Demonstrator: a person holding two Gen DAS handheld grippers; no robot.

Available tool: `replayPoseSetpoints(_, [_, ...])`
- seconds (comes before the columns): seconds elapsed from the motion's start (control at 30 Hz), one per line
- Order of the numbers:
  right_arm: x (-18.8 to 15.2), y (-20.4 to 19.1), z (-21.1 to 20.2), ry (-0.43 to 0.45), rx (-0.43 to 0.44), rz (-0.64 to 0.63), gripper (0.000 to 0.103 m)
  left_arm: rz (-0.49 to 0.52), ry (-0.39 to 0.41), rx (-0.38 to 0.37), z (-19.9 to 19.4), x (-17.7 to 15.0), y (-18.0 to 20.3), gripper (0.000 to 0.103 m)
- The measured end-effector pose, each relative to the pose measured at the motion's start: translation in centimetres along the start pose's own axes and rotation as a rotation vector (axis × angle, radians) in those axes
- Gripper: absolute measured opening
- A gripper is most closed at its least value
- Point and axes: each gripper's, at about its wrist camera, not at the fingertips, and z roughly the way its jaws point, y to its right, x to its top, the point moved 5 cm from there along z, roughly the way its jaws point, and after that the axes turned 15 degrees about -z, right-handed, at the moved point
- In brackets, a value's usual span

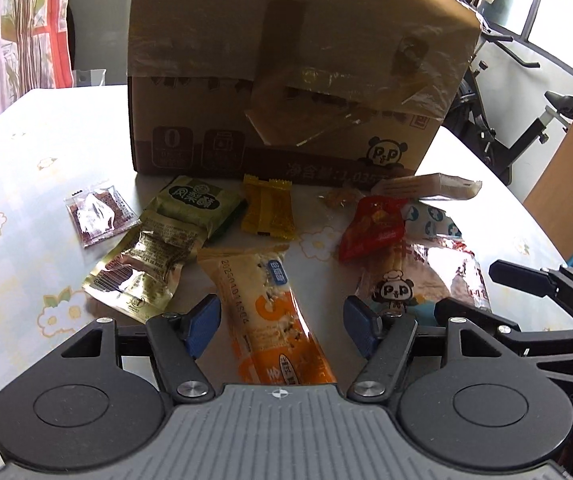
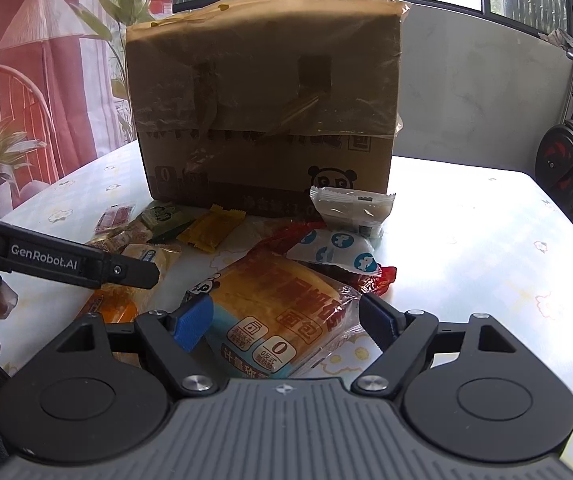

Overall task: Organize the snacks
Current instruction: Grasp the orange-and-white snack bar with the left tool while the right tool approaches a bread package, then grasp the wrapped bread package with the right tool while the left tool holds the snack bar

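Observation:
Several snack packs lie on the table in front of a tall cardboard box (image 1: 286,80), which also shows in the right wrist view (image 2: 262,100). My left gripper (image 1: 282,326) is open, its jaws either side of a long orange-and-white bar pack (image 1: 270,320). My right gripper (image 2: 292,318) is open around a wrapped bread pack (image 2: 274,312). In the left wrist view a green pastry pack (image 1: 196,204), a gold foil pack (image 1: 142,268), a yellow candy pack (image 1: 268,212), a red pack (image 1: 370,228) and a clear dark-red sachet (image 1: 100,214) lie near the box.
The table (image 1: 26,220) has a pale flowered cloth. A white-and-blue pack (image 2: 334,250) and a grey-white pack (image 2: 350,208) lie right of the heap. An exercise bike (image 2: 570,160) stands off the table's right; a red chair and plants (image 2: 2,128) stand to the left.

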Motion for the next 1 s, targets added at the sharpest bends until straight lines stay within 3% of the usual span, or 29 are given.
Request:
replayPoseSetpoints(0.1, [0.0, -0.1, -0.1, -0.004, -0.004, -0.008, 0.083, 0.010, -0.006, 0.030, 0.5, -0.6, -0.1, 0.069])
replayPoseSetpoints(0.17, [-0.1, -0.2, -0.1, -0.007, -0.006, -0.011, 0.083, 0.009, -0.009, 0.037, 0.6, -0.8, -0.6, 0.049])
replayPoseSetpoints(0.27, [-0.1, -0.2, 0.1, -0.013, -0.001, -0.017, 0.086, 0.017, 0.017, 0.040, 0.3, -0.7, -1.1, 0.041])
replayPoseSetpoints(0.43, [0.4, -0.7, 0.4, 0.009, 0.027, -0.103, 0.091, -0.004, 0.030, 0.038, -0.1, -0.4, -1.8, 0.040])
replayPoseSetpoints(0.67, [1.4, -0.7, 2.5, 0.014, 0.132, -0.239, 0.097, -0.027, 0.037, 0.045, -0.3, -0.1, -2.5, 0.040])
replayPoseSetpoints(0.8, [1.4, -0.2, 3.8, -0.024, 0.211, -0.219, 0.100, -0.045, 0.043, 0.052, -0.4, 0.1, -3.0, 0.040])
replayPoseSetpoints(1.0, [1.2, -0.7, 3.1, -0.066, 0.204, -0.171, 0.100, -0.052, 0.045, 0.048, -0.4, 0.1, -3.1, 0.040])
